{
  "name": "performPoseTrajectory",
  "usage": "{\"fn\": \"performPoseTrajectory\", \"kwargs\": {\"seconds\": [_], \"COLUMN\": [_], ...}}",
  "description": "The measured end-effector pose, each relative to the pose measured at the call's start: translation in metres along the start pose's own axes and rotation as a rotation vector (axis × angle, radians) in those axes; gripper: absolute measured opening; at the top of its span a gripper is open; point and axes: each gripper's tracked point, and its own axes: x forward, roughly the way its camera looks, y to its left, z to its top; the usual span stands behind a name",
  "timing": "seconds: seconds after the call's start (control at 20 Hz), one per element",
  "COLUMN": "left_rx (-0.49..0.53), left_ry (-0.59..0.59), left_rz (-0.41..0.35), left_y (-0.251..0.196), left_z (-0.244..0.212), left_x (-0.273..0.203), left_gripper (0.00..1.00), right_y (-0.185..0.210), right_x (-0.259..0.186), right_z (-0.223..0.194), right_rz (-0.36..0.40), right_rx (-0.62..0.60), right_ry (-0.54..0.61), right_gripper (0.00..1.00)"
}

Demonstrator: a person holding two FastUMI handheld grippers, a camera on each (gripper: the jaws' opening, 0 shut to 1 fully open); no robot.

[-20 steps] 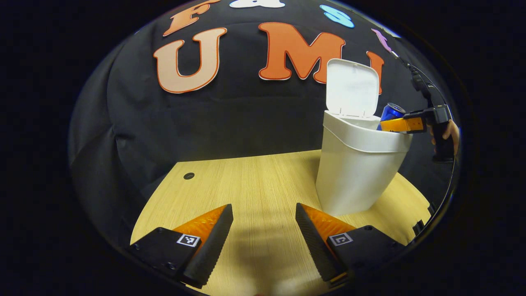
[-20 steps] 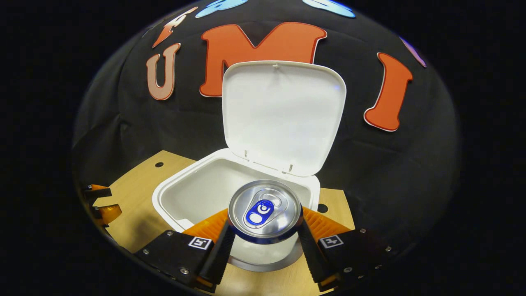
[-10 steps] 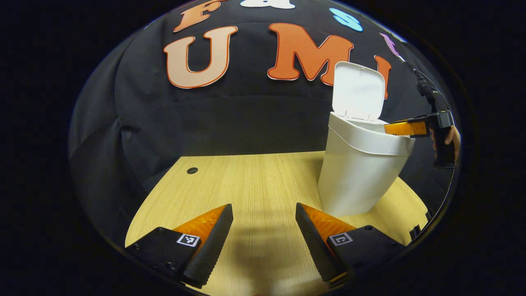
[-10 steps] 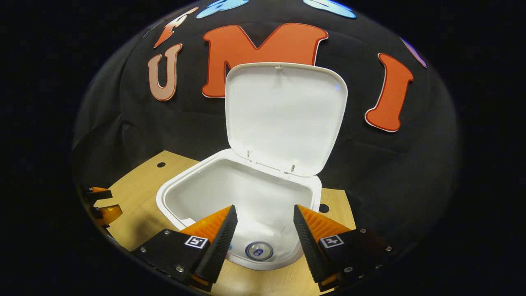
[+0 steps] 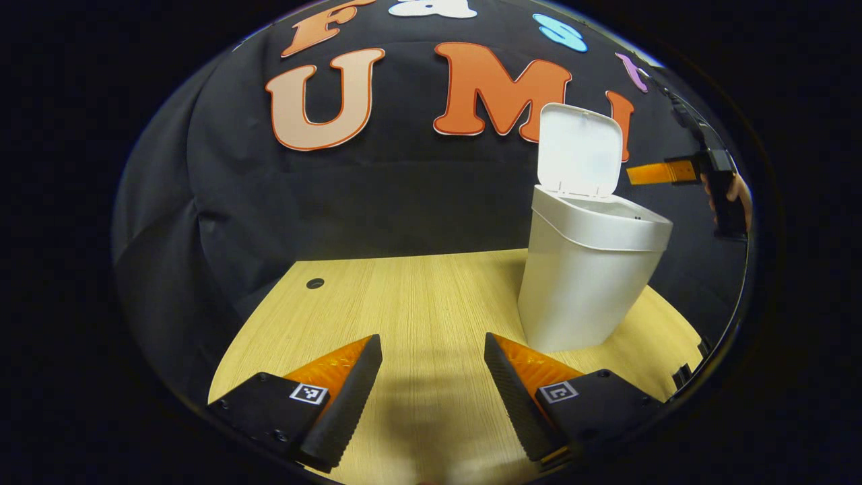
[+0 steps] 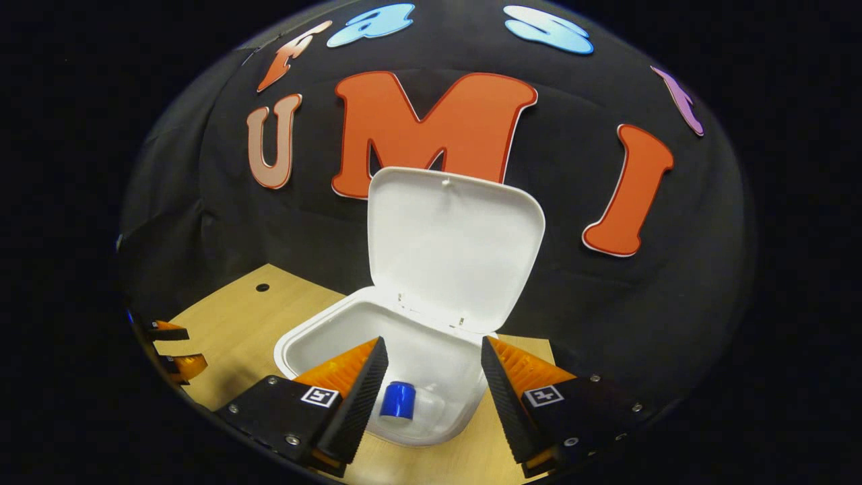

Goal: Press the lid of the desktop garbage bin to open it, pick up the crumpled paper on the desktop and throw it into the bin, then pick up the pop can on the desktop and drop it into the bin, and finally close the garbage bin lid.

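The white bin [image 5: 586, 276] stands on the right of the wooden desk, its lid [image 5: 579, 149] upright. In the right gripper view the lid [image 6: 454, 242] stands open over the bin's rim [image 6: 296, 340]. The blue pop can [image 6: 399, 400] lies on its side at the bottom inside. My right gripper [image 6: 431, 387] hovers open above the bin's mouth, holding nothing; in the left gripper view it [image 5: 650, 174] hangs above and right of the bin, held by a hand [image 5: 737, 192]. My left gripper [image 5: 431, 384] is open low over the desk, left of the bin.
The wooden desk [image 5: 417, 296] stretches left of the bin, with a small cable hole [image 5: 314, 283] near its back left. Black cloth walls close the back. The left gripper [image 6: 172, 347] shows at the left edge of the right gripper view.
My right gripper opened and let the can go; the can fell into the bin and now lies on its side. The right gripper then rose away from the bin's mouth.
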Motion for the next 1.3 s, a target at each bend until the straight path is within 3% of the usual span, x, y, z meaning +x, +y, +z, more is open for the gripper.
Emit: {"fn": "performPoseTrajectory", "kwargs": {"seconds": [0.75,1.3], "left_rx": [-0.072,-0.174], "left_ry": [0.006,0.039], "left_rz": [0.036,0.081], "left_y": [0.010,0.023], "left_z": [-0.010,-0.027], "left_x": [-0.003,-0.001], "left_gripper": [0.98,0.96], "right_y": [-0.019,-0.038], "right_x": [0.023,0.063], "right_z": [0.125,0.154], "right_rz": [-0.065,-0.095], "right_rx": [-0.015,0.123], "right_ry": [-0.180,-0.208], "right_gripper": [0.85,0.84]}}
